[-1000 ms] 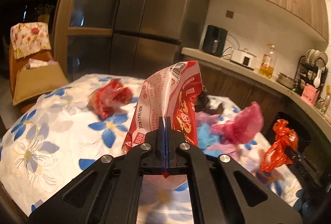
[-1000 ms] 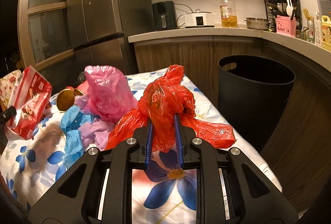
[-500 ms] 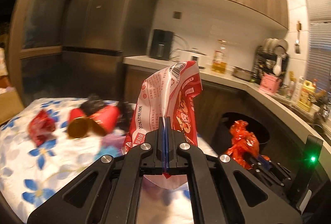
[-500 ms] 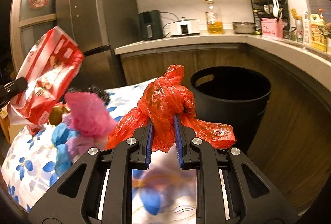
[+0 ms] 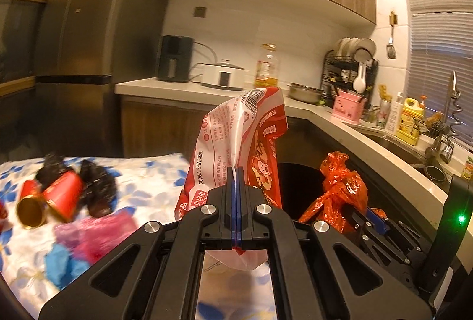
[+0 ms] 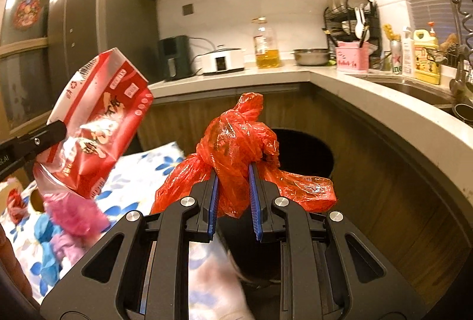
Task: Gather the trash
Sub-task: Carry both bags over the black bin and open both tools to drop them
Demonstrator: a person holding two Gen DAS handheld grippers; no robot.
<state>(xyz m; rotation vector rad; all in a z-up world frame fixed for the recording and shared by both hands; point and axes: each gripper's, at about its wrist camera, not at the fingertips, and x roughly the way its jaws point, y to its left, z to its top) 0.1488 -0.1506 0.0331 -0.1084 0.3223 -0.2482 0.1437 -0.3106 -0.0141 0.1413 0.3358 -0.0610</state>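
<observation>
My left gripper (image 5: 238,172) is shut on a red and white snack bag (image 5: 236,139) and holds it in the air past the table's end; the bag also shows in the right wrist view (image 6: 100,119). My right gripper (image 6: 233,172) is shut on a knotted orange-red plastic bag (image 6: 236,142), held just in front of the black trash bin (image 6: 307,151). In the left wrist view that orange-red bag (image 5: 340,190) and the right gripper (image 5: 359,216) hang over the bin's dark opening (image 5: 295,184).
The flowered tablecloth (image 5: 142,172) holds a red and gold can (image 5: 50,201), black wrappers (image 5: 94,187), and pink (image 5: 97,234) and blue (image 5: 59,263) bags. The curved counter (image 6: 369,101) wraps around the bin, with a sink at the right. The fridge (image 5: 88,39) stands behind the table.
Both grippers have swung right from the table toward the bin, each still holding its bag. The bin's opening is now close behind the orange-red bag.
</observation>
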